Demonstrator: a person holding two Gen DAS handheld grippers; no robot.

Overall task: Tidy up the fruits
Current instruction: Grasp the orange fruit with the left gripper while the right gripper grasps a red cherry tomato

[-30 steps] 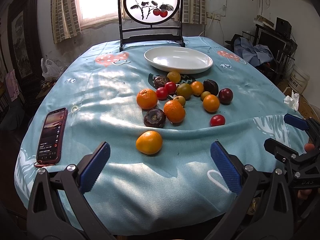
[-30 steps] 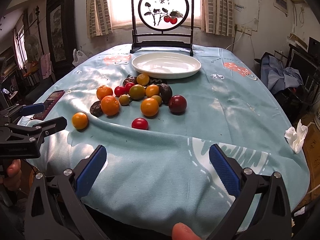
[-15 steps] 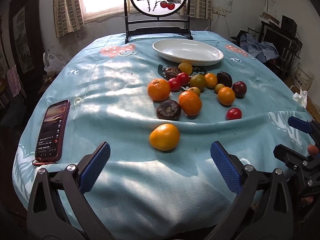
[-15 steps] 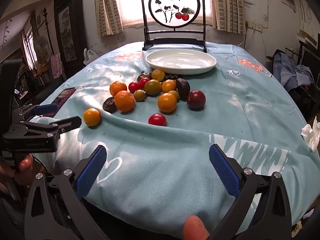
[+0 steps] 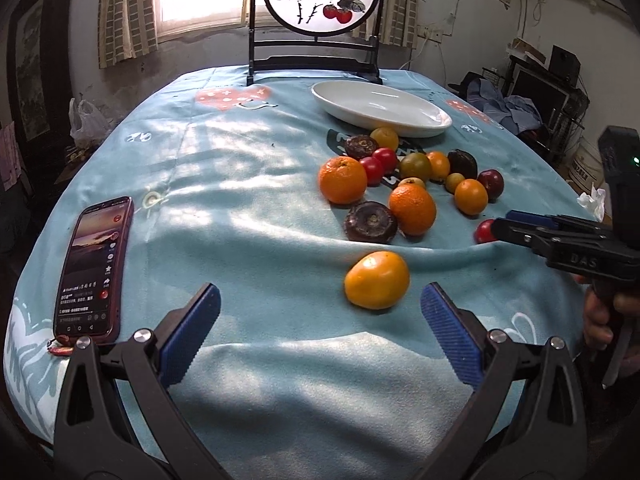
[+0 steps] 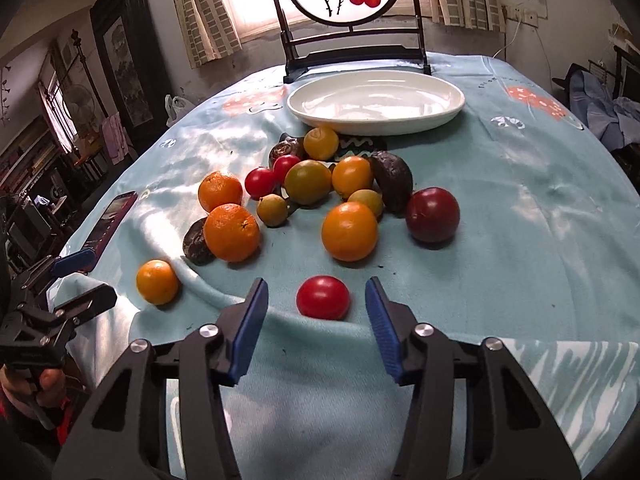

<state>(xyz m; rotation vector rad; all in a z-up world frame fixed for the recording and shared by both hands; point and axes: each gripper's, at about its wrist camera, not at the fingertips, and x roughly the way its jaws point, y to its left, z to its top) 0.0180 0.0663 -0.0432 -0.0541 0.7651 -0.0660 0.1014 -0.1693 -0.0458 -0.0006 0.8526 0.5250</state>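
Observation:
Several fruits lie in a loose heap on the blue tablecloth in front of an empty white oval plate (image 6: 376, 104), which also shows in the left wrist view (image 5: 380, 108). My right gripper (image 6: 316, 312) is open, its blue pads on either side of a small red tomato (image 6: 323, 297) at the heap's near edge. My left gripper (image 5: 320, 320) is open and empty, just short of a lone orange (image 5: 377, 280), which also shows in the right wrist view (image 6: 157, 282). Two larger oranges (image 6: 231, 232) and a dark plum (image 6: 433, 214) lie further back.
A phone (image 5: 94, 268) lies on the cloth at the left. A black framed round screen (image 6: 352, 8) stands behind the plate. A crumpled tissue (image 5: 592, 202) sits at the table's right edge. The right gripper (image 5: 560, 240) shows in the left wrist view.
Both grippers have moved forward over the table towards the fruits. The right gripper's pads have narrowed and now flank the red tomato. The left has closed in on the lone orange.

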